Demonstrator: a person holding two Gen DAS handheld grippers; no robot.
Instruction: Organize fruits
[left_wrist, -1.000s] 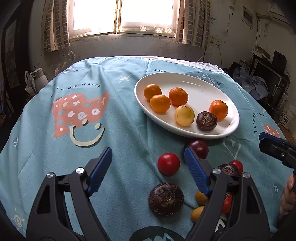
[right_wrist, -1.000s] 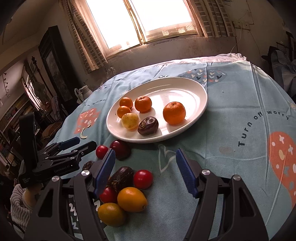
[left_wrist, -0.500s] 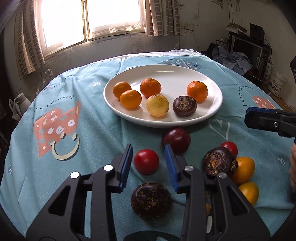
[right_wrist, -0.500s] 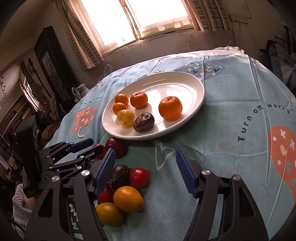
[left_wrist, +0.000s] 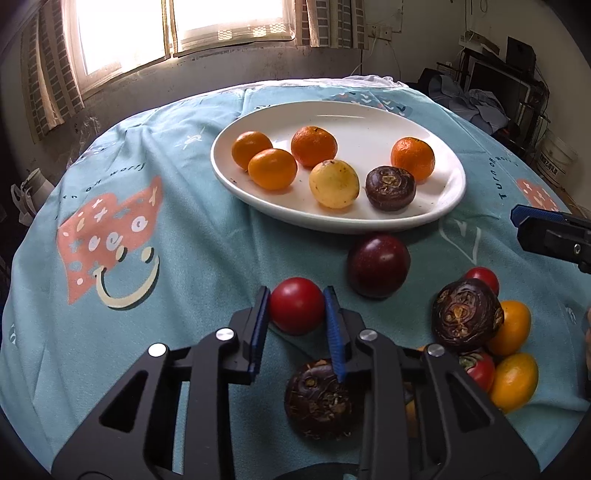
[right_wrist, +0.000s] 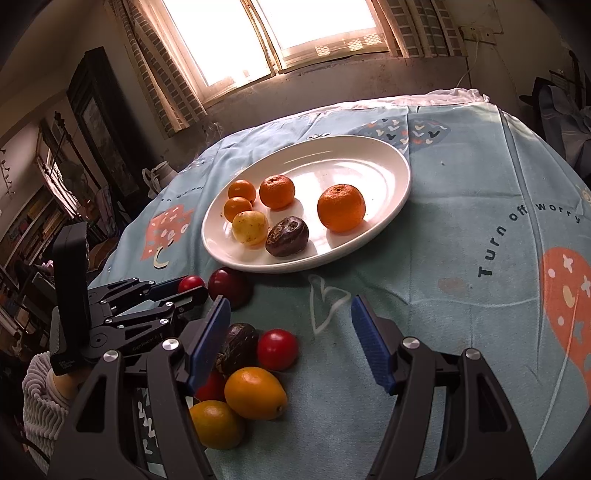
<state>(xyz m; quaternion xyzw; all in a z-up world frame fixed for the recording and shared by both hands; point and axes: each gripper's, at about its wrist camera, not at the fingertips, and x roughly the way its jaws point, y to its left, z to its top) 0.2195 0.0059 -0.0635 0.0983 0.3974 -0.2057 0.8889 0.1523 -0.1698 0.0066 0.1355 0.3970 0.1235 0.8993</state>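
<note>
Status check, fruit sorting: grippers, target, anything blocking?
Left gripper just closed on red tomato. Right gripper open, empty. Dark plum sits before plate.

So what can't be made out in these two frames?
- Left wrist view: fruit behind the left gripper arm, right of the brown fruit, is mostly hidden.
- Right wrist view: the red tomato it grips shows only partly, behind the jaws.
- Right wrist view: the right gripper finger covers a red fruit and part of a dark fruit.
- Tablecloth lettering is cut off in the left wrist view.
</note>
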